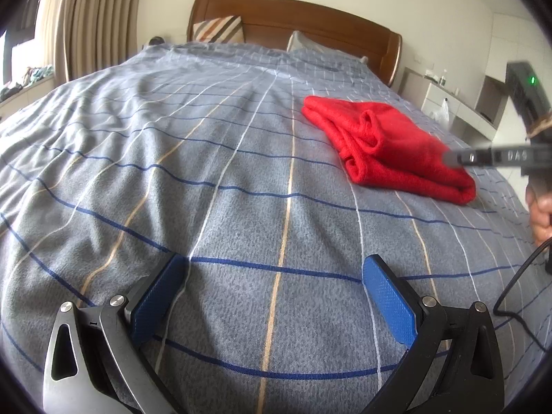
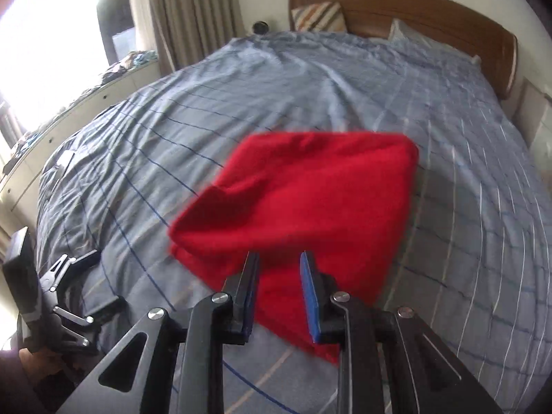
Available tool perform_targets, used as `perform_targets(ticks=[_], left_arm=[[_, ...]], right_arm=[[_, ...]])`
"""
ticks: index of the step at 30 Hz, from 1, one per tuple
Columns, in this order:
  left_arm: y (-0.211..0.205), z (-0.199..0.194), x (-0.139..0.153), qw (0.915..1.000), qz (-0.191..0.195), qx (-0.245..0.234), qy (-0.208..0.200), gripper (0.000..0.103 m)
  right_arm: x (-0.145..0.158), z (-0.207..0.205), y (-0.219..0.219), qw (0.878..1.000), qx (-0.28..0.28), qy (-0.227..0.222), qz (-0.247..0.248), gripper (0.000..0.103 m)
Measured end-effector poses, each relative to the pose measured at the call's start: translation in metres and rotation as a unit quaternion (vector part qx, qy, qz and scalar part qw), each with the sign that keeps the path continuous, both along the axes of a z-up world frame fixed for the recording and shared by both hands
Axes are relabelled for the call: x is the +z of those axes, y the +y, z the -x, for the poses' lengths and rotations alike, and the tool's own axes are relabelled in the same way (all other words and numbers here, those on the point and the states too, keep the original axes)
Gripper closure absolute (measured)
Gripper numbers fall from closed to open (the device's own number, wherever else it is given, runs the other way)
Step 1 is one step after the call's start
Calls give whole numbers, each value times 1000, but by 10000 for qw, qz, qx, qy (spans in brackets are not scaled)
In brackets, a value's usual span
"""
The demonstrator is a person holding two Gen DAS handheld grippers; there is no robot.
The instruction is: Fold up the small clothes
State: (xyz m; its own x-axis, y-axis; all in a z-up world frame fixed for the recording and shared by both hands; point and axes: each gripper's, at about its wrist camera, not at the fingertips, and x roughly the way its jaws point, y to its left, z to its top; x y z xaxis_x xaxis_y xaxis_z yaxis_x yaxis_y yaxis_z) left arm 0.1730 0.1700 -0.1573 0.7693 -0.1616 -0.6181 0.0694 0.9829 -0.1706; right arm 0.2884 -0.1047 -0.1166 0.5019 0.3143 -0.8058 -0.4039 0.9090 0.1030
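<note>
Checked bedspread [image 1: 214,158] bears folded red garment [image 1: 390,145] (rumpled edges).

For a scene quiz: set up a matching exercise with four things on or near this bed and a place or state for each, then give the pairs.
Things:
1. folded red knit garment
2. striped cushion
3. left gripper
4. beige curtain

Places or states:
A. leaning on the wooden headboard
B. hanging beside the window
C. lying on the grey checked bedspread
D. jaws wide open, nothing between them

Pairs: 1-C, 2-A, 3-D, 4-B
</note>
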Motion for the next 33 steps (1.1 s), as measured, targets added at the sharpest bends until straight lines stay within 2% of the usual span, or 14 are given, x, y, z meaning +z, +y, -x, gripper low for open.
perform_targets(ticks=[2,4,5,8,9,12,16,19,23,27,33], left_arm=[[0,1,0,10000,18,-7,-25,1],[0,3,0,10000,46,-19,-59,1],[1,4,-1,10000,59,-23,-74,1],[2,5,-1,9999,75,-27,-93,1],[2,6,-1,9999,77,-26,-101,1],[0,9,-2,9999,48,-9,-120,1],[-3,12,-2,9999,-23,28,-126,1],[-4,14,-2,9999,-68,51,-133,1],[-6,15,-2,9999,-70,52,-148,1],[-6,15,-2,9998,-86,57,-141,1],[-8,17,-1,9998,-115,71,-160,1]], right_arm=[[-23,4,-9,9996,-95,220,-143,78],[-22,16,-15,9993,-160,18,-344,78],[-18,23,-18,9987,-198,1,-463,74],[-7,51,-32,9962,-335,-222,-770,48],[-3,63,-38,9957,-386,-342,-767,44],[1,96,-63,9941,-598,-649,-627,43],[-2,131,-110,9869,-1169,-1004,-483,37],[-6,144,-147,9798,-1614,-1046,-553,32],[-18,148,-183,9712,-2079,-1021,-557,32],[-34,150,-200,9668,-2234,-983,-754,32],[-40,158,-193,9652,-2200,-1199,-755,28]])
